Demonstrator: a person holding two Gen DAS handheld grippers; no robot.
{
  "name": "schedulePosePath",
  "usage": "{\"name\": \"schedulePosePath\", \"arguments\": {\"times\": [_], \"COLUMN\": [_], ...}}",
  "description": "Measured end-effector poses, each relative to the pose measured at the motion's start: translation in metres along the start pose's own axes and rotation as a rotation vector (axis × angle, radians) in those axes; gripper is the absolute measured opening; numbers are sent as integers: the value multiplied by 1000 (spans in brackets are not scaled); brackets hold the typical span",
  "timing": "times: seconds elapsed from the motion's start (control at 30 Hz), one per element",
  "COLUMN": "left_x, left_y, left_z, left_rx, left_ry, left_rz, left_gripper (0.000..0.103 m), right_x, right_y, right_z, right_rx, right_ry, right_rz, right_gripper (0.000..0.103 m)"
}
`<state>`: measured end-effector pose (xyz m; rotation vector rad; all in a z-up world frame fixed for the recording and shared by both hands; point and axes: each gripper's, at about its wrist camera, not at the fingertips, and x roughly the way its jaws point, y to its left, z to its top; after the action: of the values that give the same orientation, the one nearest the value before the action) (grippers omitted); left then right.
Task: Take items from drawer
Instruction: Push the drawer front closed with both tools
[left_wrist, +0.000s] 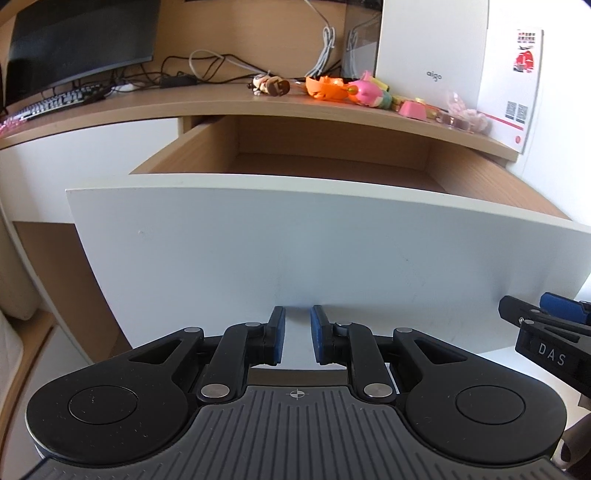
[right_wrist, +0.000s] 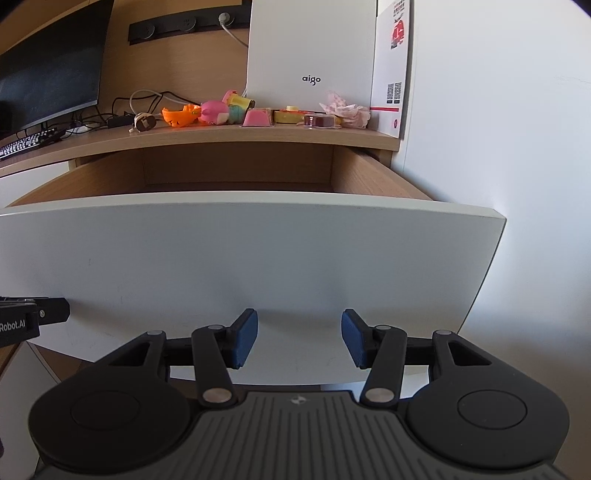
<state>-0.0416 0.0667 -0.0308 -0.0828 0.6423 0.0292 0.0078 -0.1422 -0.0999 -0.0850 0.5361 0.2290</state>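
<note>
Left wrist: left tongs (left_wrist: 297, 334) tip downward, narrow gap, nothing between, low before the open drawer (left_wrist: 295, 236); toys (left_wrist: 332, 88) lie far on the table (left_wrist: 221, 107).

Right wrist: right tongs (right_wrist: 299, 338) hang wider, empty, likewise low against the drawer front.

You've got soft, even daylight in both views, no harsh spots. The white drawer front (left_wrist: 295, 240) reads bluish-grey and sits in mild shade w/ faint shadows just above the gripper fingers (left_wrist: 276, 332). The white box (right_wrist: 310, 51) on the far desk is brightest, nearly blown out, esp. the wall on the right. The monitor (left_wrist: 74, 37) far left is dark, w/ no glare. Strong fisheye bend: the desk edge (left_wrist: 258, 107) and the drawer top curve, and corners go black. Focus is sharp near & far, no motion blur; toys (right_wrist: 214, 112) stay crisp.
</note>
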Motion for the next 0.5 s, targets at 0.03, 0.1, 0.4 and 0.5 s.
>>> {"name": "schedulePosePath", "arguments": {"times": [0.03, 0.1, 0.4, 0.5], "left_x": [4, 12, 48, 60], "left_y": [0, 2, 11, 15], "left_z": [3, 8, 46, 60], "left_rx": [0, 3, 5, 14], "left_ry": [-1, -3, -26, -42], "left_rz": [-2, -9, -27, -21], "left_gripper": [18, 18, 17, 17], "right_x": [4, 12, 60, 76], "right_y": [1, 3, 16, 19], "right_z": [2, 8, 33, 45], "right_rx": [-2, -6, -70, -61], "right_ry": [2, 8, 18, 19], "right_rz": [0, -1, -7, -16], "right_gripper": [50, 50, 50, 50]}}
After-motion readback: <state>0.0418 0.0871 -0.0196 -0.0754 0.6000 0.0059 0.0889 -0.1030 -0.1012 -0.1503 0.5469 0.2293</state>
